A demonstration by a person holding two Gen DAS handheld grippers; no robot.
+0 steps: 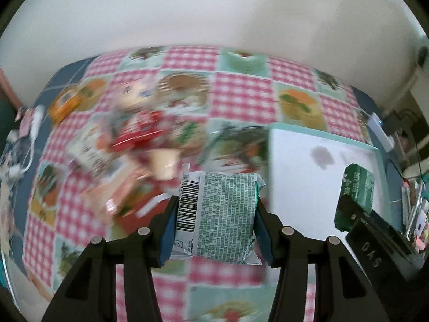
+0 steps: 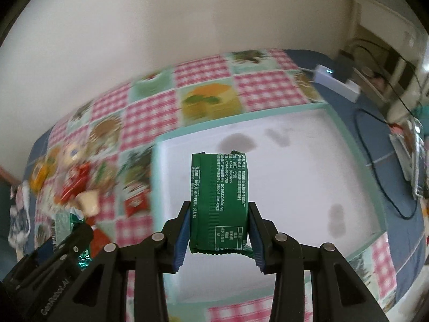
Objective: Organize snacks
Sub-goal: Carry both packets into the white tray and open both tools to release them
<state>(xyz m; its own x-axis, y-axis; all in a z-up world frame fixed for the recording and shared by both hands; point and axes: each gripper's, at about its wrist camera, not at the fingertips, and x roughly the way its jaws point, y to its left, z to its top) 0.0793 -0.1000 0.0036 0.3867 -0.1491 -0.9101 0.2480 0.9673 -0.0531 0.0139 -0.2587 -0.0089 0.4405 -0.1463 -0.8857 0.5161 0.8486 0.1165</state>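
My left gripper is shut on a pale green snack packet with a barcode, held above the patchwork tablecloth just left of the white tray. My right gripper is shut on a dark green snack packet with white print, held over the white, mint-rimmed tray. That right gripper with its dark green packet also shows at the right edge of the left wrist view. The left gripper appears at the lower left of the right wrist view. A blurred heap of other snacks lies on the cloth to the left.
A pink-checked cloth with food pictures covers the table against a pale wall. An orange packet lies at the far left. A white power strip and black cables lie right of the tray. Dark smudges mark the tray floor.
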